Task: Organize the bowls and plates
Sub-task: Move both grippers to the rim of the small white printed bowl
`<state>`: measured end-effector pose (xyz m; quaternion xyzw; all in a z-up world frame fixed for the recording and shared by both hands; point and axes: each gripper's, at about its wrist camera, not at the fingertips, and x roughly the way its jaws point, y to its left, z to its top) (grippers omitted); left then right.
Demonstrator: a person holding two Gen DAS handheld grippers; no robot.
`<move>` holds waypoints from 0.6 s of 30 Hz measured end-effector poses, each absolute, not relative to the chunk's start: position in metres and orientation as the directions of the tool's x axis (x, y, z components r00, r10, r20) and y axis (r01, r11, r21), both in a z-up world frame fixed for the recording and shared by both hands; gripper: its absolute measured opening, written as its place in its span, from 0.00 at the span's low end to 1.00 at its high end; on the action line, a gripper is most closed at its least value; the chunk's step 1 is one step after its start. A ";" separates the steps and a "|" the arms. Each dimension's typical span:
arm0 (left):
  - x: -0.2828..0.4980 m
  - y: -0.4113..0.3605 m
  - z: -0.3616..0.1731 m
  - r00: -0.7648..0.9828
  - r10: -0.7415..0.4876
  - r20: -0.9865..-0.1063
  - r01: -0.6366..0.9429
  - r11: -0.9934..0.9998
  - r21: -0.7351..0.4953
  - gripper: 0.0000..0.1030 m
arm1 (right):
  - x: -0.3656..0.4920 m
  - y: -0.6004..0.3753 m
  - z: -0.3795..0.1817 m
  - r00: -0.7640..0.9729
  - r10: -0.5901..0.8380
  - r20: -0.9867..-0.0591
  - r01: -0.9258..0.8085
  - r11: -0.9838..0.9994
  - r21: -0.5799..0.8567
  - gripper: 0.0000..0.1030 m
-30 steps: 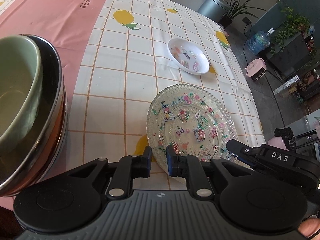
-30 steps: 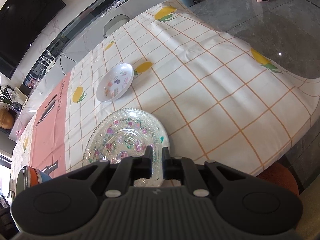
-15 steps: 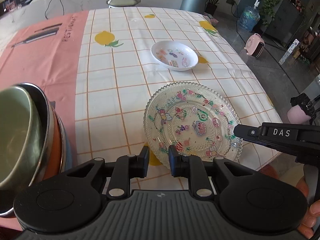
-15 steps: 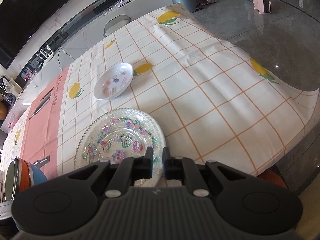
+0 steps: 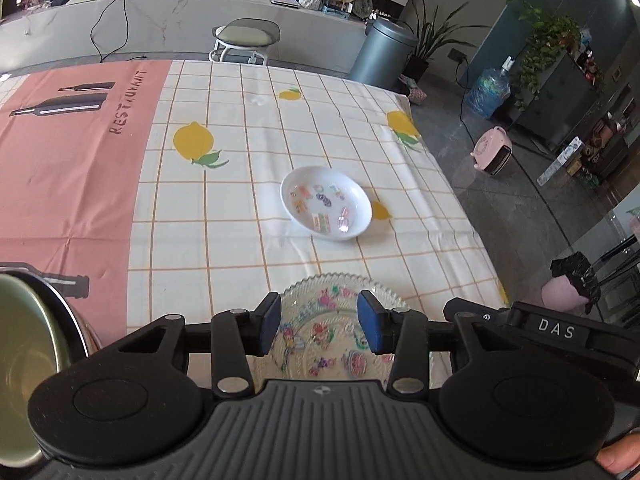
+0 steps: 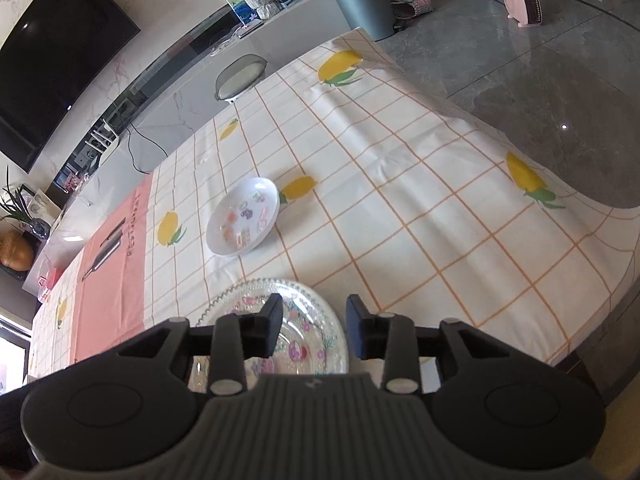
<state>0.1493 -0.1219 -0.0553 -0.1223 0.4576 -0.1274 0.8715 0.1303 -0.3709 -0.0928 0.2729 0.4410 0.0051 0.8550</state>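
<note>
Your left gripper point(image 5: 319, 322) spread wide above the patterned glass plate point(image 5: 320, 344), your right gripper point(image 6: 313, 326) likewise wide, holding nothing, white dish point(image 5: 326, 209) farther off on the lemon tablecloth point(image 5: 224, 208), stacked bowls point(image 5: 28, 364) at your left.

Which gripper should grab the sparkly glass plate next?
Probably the right gripper: it is open with the glass plate's rim between its jaws. The left gripper is open over the plate's middle.

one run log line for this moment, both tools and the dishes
left tool open, empty | right tool open, empty | glass plate on tablecloth under both | white dish beyond | stacked bowls left
</note>
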 end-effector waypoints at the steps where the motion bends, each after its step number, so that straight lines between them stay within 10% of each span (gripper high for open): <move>1: 0.154 -0.121 -0.054 0.549 -0.341 -0.763 0.101 0.933 -0.345 0.51 | 0.134 -0.373 -0.091 0.614 0.257 -0.746 0.234 0.844 0.483 0.36; 18: 0.237 -0.096 -0.083 0.510 -0.380 -0.771 -0.148 0.845 -0.514 0.51 | 0.215 -0.369 -0.109 0.602 0.301 -0.740 0.253 0.806 0.534 0.39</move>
